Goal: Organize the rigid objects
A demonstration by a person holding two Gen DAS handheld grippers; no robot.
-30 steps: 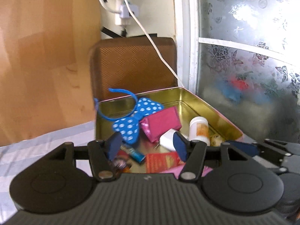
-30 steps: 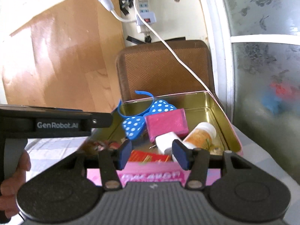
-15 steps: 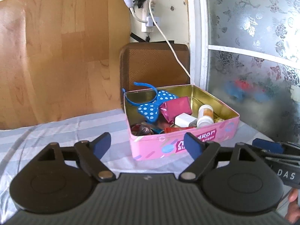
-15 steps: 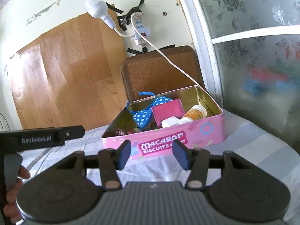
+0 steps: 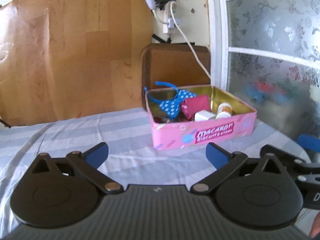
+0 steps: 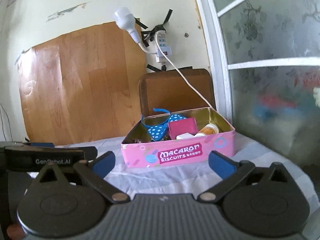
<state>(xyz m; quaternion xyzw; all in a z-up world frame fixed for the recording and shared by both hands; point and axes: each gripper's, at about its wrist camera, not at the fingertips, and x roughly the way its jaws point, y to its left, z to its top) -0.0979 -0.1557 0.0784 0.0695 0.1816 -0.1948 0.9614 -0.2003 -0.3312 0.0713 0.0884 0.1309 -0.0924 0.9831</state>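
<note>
Left wrist: brown lid (image 5: 176, 72) upright behind pink tin (image 5: 204, 134), white cable (image 5: 192, 46) draped across.

Your left wrist camera: sits low behind own jaws, looks forward and slightly down over striped cloth toward pink tin (image 5: 202, 134), tin right of centre, not close. Your right wrist camera: same low stance, tin (image 6: 178, 156) centred, a little nearer. Both views share tin, wood panel (image 5: 70, 60) far left, frosted glass (image 6: 270, 80) right.
</note>
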